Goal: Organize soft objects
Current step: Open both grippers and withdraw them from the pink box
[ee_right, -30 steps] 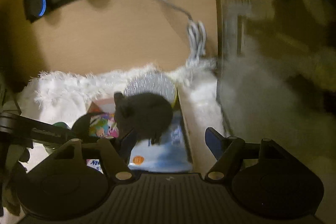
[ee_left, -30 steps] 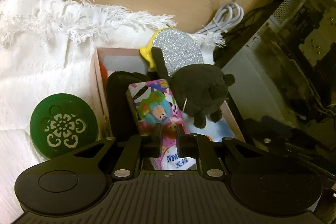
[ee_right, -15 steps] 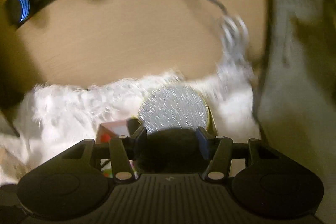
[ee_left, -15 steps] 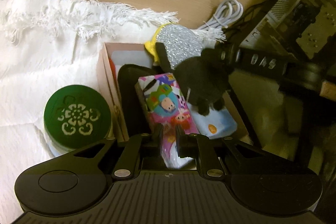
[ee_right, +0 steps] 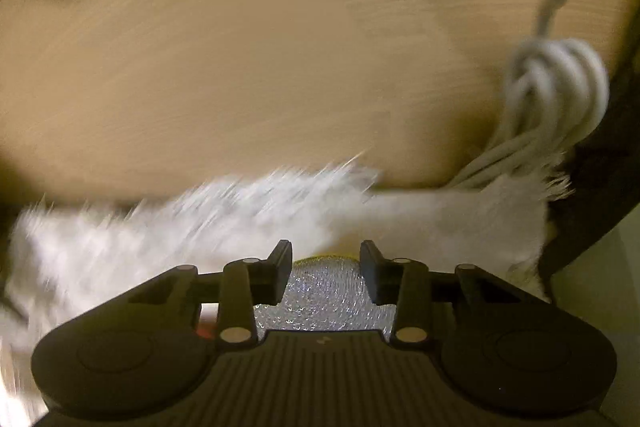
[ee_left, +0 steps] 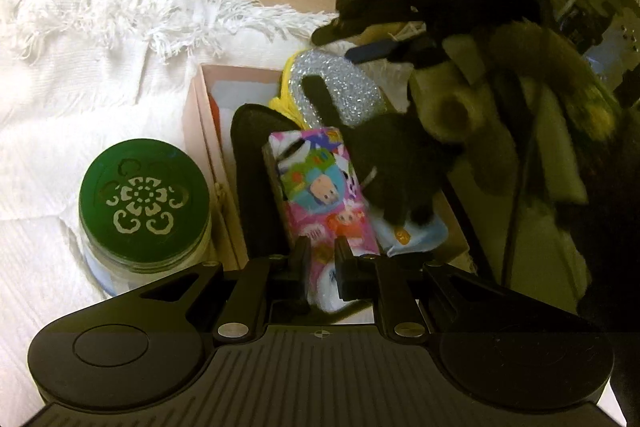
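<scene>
Pink box (ee_left: pixel 208 131) holds plush (ee_left: pixel 396 163) and sponge (ee_left: pixel 340 91); green-lidded jar (ee_left: pixel 144 203) just beside. Left gripper (ee_left: pixel 323 259) pinches the tissue pack (ee_left: pixel 320 187); right gripper (ee_right: pixel 325 267), narrowing, straddles sponge, untouched.

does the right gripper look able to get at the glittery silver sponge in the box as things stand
Probably yes. The right gripper is directly over the silver sponge, its jaws just closing with a gap left and nothing between them. The black plush toy overlaps only the sponge's near edge.
</scene>
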Demonstrator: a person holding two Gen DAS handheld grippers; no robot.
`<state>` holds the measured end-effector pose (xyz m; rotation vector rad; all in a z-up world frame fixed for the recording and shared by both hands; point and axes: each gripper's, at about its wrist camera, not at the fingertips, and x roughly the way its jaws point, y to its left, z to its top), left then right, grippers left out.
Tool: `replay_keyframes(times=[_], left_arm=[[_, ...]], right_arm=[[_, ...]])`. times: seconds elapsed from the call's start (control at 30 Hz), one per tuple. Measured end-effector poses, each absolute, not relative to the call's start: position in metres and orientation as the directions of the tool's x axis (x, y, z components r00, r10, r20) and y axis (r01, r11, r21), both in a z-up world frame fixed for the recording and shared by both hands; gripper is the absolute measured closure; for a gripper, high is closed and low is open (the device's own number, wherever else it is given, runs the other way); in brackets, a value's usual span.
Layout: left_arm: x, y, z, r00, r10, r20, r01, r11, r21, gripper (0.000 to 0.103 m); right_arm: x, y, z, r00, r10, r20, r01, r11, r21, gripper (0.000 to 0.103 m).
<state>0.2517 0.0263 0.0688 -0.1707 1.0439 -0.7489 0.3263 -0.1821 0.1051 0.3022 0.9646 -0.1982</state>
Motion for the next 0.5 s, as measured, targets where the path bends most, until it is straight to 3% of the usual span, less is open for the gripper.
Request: replay_keyframes(times=[0.3,0.4,0.5], left_arm=[[0.252,0.022,0.067,0.287,-0.618,-0.732,0.477,0.755,-0.451,0.089],[0.249,0.02,0.068,0.288,-0.616,-0.733,0.483,0.755,-0.444,0.089],[0.247,0.02,0.07,0.285,-0.62,-0.731,0.491,0.749,-0.444,0.089]], right_arm=[[0.301,-0.161,0.115,0.6,-0.033,-0.799,0.216,0.969,0.121,0.066],[0.268,-0.151,0.139,0.674,-0.047,-0.737,0.176,0.98,0.098,0.056],[0.227,-0.136,0.151,0.715,-0.099,-0.692,0.162,0.986,0.026,0.054]])
